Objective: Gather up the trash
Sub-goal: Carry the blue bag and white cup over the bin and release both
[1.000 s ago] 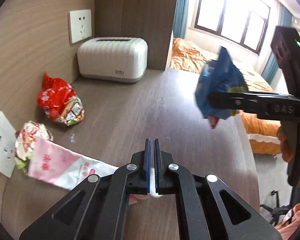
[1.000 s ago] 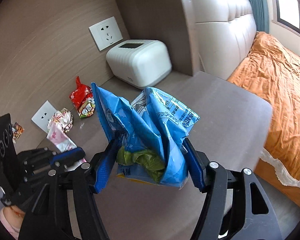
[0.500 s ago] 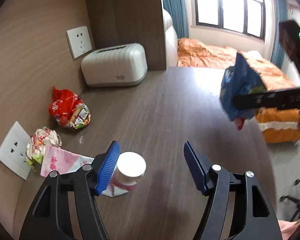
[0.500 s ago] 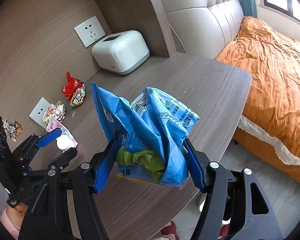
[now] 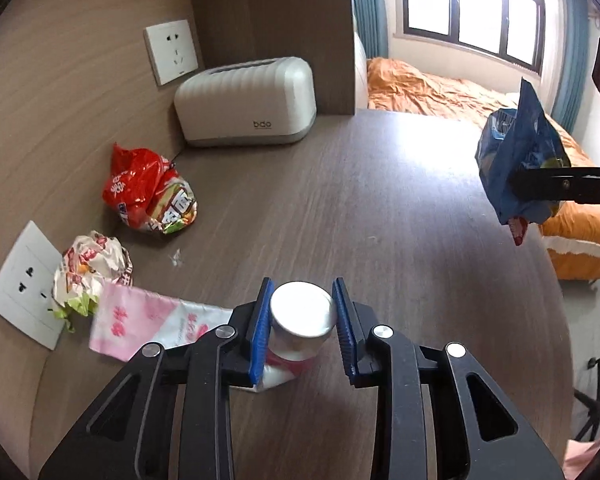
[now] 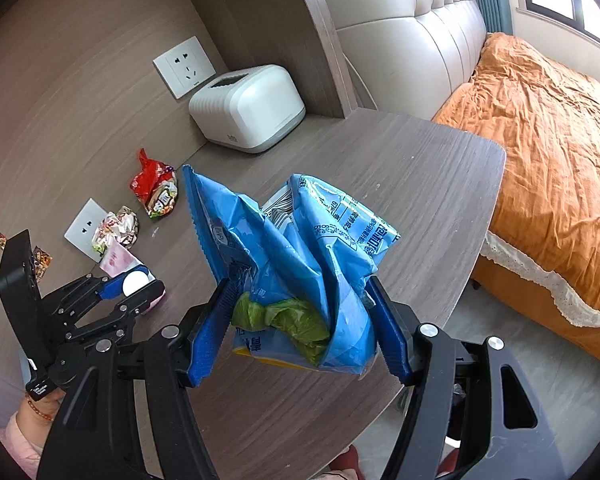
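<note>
Now our left gripper (image 5: 302, 324) had just closed its fingers (image 5: 260, 332) around the white-capped bottle (image 5: 300, 322); between our right gripper's (image 6: 300, 328) fingers the blue bag (image 6: 296, 264) sat clamped, ready to receive it.

We see a wood-panelled wall (image 5: 80, 92) at ten o'clock. At one o'clock, daylight fills the window (image 5: 476, 4) above an orange bed (image 6: 552, 152).
</note>
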`<state>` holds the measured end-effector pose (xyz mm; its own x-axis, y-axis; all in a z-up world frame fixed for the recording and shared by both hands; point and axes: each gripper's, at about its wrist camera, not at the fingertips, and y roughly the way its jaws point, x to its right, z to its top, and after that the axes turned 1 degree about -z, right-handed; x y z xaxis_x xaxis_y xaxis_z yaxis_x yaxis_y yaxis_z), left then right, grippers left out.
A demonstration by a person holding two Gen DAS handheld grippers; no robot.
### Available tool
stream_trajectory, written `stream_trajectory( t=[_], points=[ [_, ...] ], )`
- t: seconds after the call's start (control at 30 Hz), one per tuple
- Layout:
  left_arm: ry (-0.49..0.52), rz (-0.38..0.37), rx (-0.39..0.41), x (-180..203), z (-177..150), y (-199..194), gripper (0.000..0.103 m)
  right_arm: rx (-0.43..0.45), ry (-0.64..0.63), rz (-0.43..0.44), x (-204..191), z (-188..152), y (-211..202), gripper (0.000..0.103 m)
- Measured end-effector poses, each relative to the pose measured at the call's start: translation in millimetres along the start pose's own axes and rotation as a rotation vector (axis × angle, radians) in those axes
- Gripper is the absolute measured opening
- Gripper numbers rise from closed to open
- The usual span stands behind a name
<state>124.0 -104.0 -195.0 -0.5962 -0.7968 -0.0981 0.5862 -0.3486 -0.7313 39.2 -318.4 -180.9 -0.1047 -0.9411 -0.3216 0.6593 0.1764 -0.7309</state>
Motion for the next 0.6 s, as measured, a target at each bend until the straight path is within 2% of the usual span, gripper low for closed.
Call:
stream_trajectory(
  t=[0.27,0.47,0.6],
  points=[
    [-0.043,-0.055,0.032,27,13,-39,0.028,0.029,0.028,0.009,21,-8,-22,0.067],
    [0.036,-0.156,0.091,94,36,-76,0.028,0.054,0.047,-0.011,53,-18,-53,0.067],
    [0.130,-0.263,0.102,157,47,-83,0.028,0.056,0.051,-0.064,82,-29,-77,0.067]
  ],
)
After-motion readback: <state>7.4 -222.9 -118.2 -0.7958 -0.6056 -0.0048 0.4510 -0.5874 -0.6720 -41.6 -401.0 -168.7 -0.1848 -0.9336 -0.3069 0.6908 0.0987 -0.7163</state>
